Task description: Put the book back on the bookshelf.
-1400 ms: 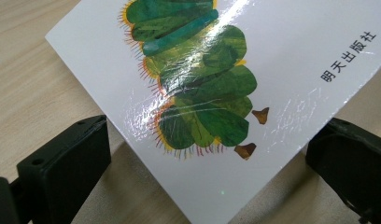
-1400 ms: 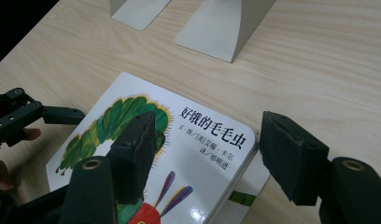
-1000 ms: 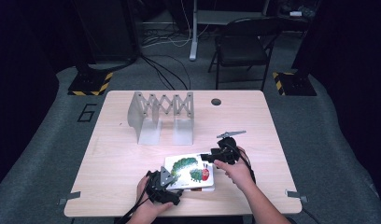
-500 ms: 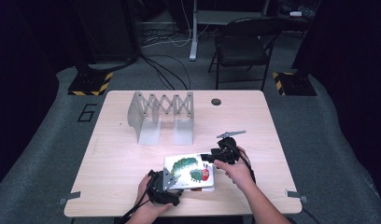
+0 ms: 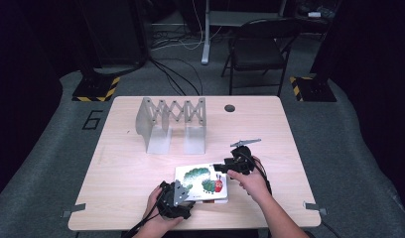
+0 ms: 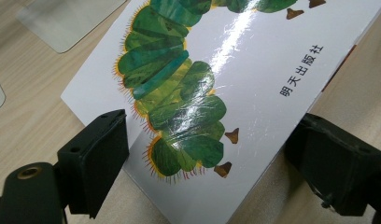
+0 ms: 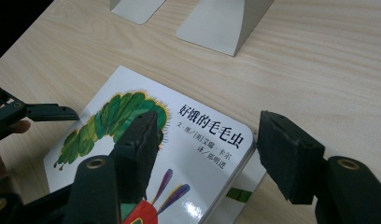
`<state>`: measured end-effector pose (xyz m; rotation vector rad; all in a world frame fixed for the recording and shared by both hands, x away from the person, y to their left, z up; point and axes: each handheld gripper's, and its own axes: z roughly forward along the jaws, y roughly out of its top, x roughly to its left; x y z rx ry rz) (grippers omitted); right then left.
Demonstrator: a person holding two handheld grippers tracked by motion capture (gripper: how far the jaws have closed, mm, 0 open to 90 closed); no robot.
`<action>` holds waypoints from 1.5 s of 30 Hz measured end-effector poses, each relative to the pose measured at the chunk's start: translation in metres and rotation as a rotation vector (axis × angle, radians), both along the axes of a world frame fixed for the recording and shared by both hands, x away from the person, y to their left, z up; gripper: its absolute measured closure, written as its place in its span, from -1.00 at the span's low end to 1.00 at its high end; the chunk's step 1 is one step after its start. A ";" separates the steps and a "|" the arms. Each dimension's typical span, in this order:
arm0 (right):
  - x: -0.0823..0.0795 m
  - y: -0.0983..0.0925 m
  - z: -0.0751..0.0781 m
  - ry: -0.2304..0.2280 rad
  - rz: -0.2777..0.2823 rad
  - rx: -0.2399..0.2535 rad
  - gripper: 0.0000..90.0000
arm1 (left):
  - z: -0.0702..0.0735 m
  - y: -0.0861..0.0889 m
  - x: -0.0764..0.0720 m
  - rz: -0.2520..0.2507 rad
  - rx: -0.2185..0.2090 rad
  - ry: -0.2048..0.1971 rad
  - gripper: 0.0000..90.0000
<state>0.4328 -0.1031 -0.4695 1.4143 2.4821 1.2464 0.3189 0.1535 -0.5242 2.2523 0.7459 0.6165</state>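
Observation:
A white picture book (image 5: 200,181) with a green caterpillar on its cover lies near the table's front edge. My left gripper (image 5: 186,192) is at its near left corner. In the left gripper view the jaws (image 6: 209,133) stand wide on either side of that corner of the book (image 6: 254,70) and have just been closing on it. My right gripper (image 5: 221,168) holds the right side of the book. One pad rests on the cover (image 7: 132,88) and the other sits at the book's edge, with the gripper (image 7: 209,133) shut on it.
A grey accordion book rack (image 5: 170,121) stands upright behind the book, and its bases (image 7: 226,23) lie close ahead. A round cable hole (image 5: 230,108) sits at the table's far side. Beyond the table (image 5: 116,168) stands a folding chair (image 5: 260,49).

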 end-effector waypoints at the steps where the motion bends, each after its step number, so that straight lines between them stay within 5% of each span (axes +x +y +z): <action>1: 0.000 0.000 0.000 0.000 0.000 0.000 -0.15 | 0.000 0.000 0.000 0.000 0.001 0.000 -0.70; 9: 0.002 0.000 -0.004 0.050 -0.014 0.023 -0.18 | -0.001 0.001 -0.001 0.006 -0.007 -0.011 -0.70; 13: 0.003 -0.001 -0.003 0.033 -0.014 0.007 -0.24 | -0.003 0.001 -0.002 0.013 -0.015 -0.027 -0.70; 22: 0.015 -0.006 0.004 0.094 -0.011 -0.025 -0.29 | -0.003 0.000 -0.001 0.013 -0.019 -0.022 -0.70; 28: 0.031 -0.003 -0.012 0.132 -0.010 -0.023 -0.30 | -0.004 0.000 0.000 0.015 -0.026 -0.028 -0.70; 45: 0.040 0.009 -0.024 0.204 0.022 0.027 -0.31 | -0.005 0.000 0.000 0.022 -0.029 -0.042 -0.71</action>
